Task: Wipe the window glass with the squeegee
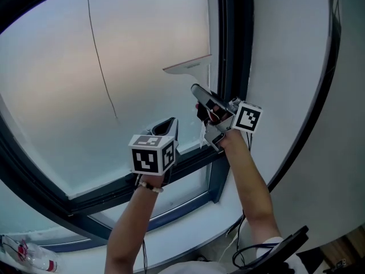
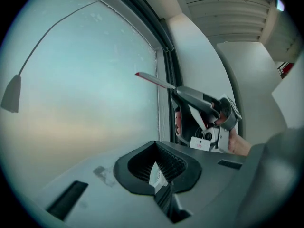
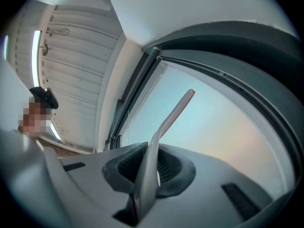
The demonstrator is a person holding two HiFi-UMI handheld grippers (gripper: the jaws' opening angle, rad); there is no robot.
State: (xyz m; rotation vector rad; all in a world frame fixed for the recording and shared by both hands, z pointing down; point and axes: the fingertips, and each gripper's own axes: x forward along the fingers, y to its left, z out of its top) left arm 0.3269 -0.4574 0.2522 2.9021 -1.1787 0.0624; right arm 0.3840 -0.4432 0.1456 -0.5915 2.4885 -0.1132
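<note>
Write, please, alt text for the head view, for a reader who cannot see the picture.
The right gripper holds a squeegee by its handle, with the blade against the window glass, close to the dark frame at the right. The left gripper is lower and to the left, near the bottom of the frame.
</note>
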